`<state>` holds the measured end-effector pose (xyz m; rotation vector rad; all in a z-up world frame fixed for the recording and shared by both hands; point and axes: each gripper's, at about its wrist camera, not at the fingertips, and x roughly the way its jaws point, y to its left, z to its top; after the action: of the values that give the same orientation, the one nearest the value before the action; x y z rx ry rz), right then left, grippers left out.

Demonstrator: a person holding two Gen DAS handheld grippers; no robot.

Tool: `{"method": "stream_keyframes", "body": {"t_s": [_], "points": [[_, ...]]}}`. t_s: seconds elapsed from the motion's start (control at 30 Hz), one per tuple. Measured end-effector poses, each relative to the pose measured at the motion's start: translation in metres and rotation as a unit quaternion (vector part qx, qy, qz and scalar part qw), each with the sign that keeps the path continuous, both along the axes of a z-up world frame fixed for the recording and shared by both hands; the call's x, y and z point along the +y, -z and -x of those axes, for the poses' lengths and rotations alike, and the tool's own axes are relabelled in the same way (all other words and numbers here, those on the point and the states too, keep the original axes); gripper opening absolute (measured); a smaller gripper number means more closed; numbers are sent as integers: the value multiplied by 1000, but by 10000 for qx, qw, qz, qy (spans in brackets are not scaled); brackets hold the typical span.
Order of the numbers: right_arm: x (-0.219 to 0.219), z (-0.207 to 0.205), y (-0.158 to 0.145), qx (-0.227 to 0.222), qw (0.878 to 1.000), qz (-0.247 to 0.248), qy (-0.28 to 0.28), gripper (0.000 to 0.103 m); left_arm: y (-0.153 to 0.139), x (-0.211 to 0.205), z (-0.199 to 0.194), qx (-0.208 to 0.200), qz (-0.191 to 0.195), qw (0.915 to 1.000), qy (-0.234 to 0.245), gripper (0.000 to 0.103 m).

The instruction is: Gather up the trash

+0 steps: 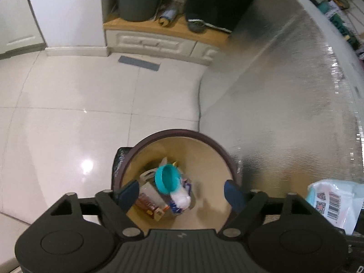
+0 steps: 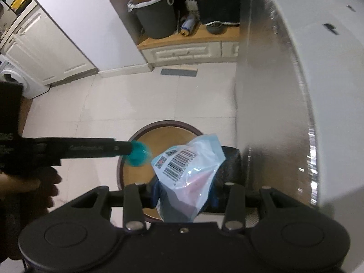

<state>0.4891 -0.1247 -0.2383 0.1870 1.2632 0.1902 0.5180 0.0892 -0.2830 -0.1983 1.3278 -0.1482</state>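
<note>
Bin (image 1: 159, 140) holding teal cup (image 1: 167, 178) and wrappers, left tool (image 1: 182, 193) released, right tool (image 2: 184, 193) grasping plastic bag (image 2: 188, 170).

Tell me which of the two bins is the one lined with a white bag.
The grey bin on the wooden ledge; the dark-rimmed bin below the grippers has a bare tan interior.

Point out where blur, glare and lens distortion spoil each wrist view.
Left wrist view: the teal cup in the bin is smeared by motion, a lamp glare sits on the floor tile, and tile lines bow. Right wrist view: the cup is a blurred teal patch; the barcoded plastic bag stays readable.
</note>
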Motion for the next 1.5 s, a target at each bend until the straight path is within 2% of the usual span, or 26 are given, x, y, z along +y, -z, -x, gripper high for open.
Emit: {"method": "stream_keyframes", "body": {"t_s": [0.27,0.37,0.47,0.63,0.7,0.77,1.0,1.5], "points": [[20,-25,29,245,9995,-57,-184,46,11,29,9,210,-205,9995,-147,83],[27,-30,36,297,9991,-117,-283,51,13,41,13,245,-258,9990,-266,83],[34,-31,44,401,9986,-100,-338,62,15,53,17,296,-322,9984,-367,88],[39,-27,55,612,9972,-38,-438,65,18,64,20,368,-330,9977,-462,97],[41,-23,56,644,9968,-27,-472,72,17,65,21,340,-299,9978,-486,101],[42,-22,56,634,9969,-13,-470,77,15,65,22,310,-254,9980,-487,103],[38,-17,50,564,9975,96,-423,78,5,63,31,186,-213,9988,-410,103],[26,6,19,228,9994,167,-213,79,-33,53,52,-133,-372,9991,-133,103]]}}
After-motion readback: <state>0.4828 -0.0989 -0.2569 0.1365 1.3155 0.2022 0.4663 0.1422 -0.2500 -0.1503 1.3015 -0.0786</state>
